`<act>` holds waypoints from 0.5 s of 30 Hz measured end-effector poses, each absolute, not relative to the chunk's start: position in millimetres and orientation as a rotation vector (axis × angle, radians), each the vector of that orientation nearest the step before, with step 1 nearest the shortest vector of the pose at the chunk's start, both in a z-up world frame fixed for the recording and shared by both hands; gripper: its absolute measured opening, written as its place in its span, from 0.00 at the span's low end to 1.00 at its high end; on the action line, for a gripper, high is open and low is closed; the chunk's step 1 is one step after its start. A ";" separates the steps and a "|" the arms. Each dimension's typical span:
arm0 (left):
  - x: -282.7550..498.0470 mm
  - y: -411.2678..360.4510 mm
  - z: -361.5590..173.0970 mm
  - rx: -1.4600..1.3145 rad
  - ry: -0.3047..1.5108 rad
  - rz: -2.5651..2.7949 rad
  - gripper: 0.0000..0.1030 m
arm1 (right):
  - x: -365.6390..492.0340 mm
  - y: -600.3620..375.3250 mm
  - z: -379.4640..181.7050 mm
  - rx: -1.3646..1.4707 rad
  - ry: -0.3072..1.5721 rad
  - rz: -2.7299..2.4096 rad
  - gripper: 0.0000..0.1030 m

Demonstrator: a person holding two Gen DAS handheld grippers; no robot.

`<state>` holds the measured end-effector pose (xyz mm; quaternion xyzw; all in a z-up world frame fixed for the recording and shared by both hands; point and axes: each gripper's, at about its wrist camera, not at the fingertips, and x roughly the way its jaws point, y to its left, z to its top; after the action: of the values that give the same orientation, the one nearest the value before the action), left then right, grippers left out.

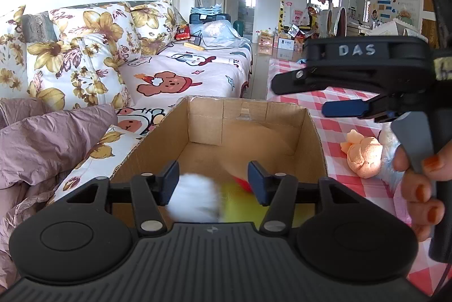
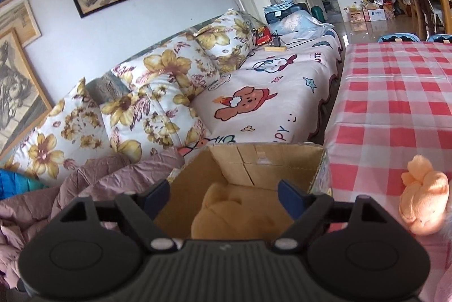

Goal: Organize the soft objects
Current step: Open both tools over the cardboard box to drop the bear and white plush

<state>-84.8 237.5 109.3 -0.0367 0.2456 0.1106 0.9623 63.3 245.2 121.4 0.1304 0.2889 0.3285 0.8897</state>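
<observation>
Evidently both grippers hang over the cardboard box (image 1: pixel 248 129) so that whatever they let go lands inside. The left gripper (image 1: pixel 213 180) has its jaws spread, and a blurred white, yellow and red soft toy (image 1: pixel 197 197) sits between them without being pinched, apparently dropping in. The right gripper (image 2: pixel 224 199) also has its jaws spread wide, nothing gripped; a tan plush (image 2: pixel 237 214) lies below in the box. On the checked counter (image 2: pixel 395 93), just beside the box, a peach plush (image 2: pixel 423 206) waits, likely next.
</observation>
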 end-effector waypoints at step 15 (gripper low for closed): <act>-90.3 229.4 113.0 -0.035 0.497 0.200 0.76 | 28.0 183.1 133.9 0.162 0.495 0.545 0.83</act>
<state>-90.3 229.4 113.0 -0.0174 0.2454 0.0988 0.9642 28.0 183.1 133.9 0.0791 0.2419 0.2661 0.9298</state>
